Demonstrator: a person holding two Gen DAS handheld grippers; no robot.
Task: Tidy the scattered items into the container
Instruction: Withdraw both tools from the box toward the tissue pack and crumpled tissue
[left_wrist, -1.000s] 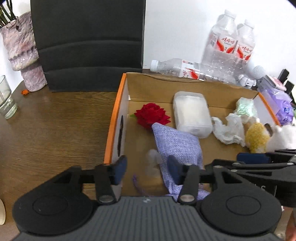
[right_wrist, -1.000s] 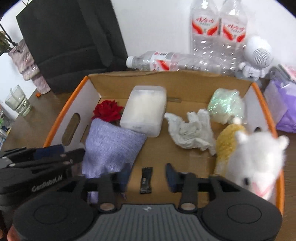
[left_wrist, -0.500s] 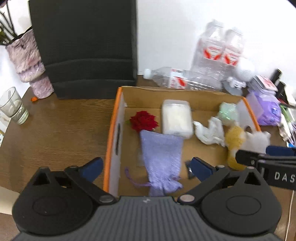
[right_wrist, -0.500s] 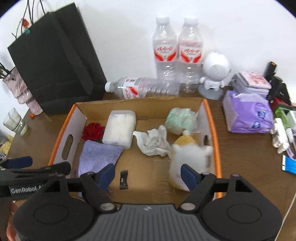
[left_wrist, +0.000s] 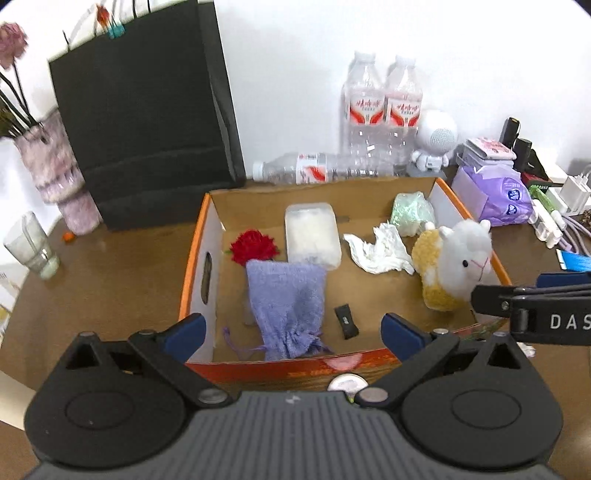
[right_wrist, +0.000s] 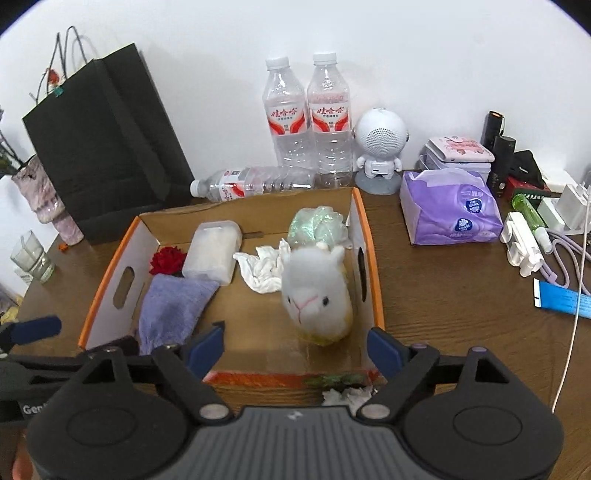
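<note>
A cardboard box (left_wrist: 454, 192) with orange rims sits on a brown wooden counter (left_wrist: 110, 280), seen from two hand-held claws poised above its near wall. The left claw (left_wrist: 291, 330) stands wide open with nothing between its blue pads. The right claw (right_wrist: 295, 345) is open too, its jaws opening further, and it grips nothing. Ahead of and below both claws, inside the box, lie a lilac drawstring pouch (left_wrist: 286, 302), a red fabric flower (left_wrist: 253, 246), a frosted plastic case (left_wrist: 312, 234), a crumpled white tissue (left_wrist: 380, 249), a pale green mesh bundle (left_wrist: 412, 212), a small black clip (left_wrist: 346, 320) and a plush alpaca (right_wrist: 317, 295). The alpaca stands upright just ahead of the right claw, close to the box's right wall. What seems left to tidy lies outside the box, on the counter just beneath the claws against the near wall: a small round tin (left_wrist: 347, 384) under the left claw's right finger, and a white crumpled scrap with a green sprig (right_wrist: 343, 393) under the right claw. Both are largely hidden by the claw bodies, so their long axes cannot be told. Each claw appears nearest the piece below it, and would likely need to draw back and tip down to reach it. Bottles, a tissue pack and cables crowd the counter beyond.
</note>
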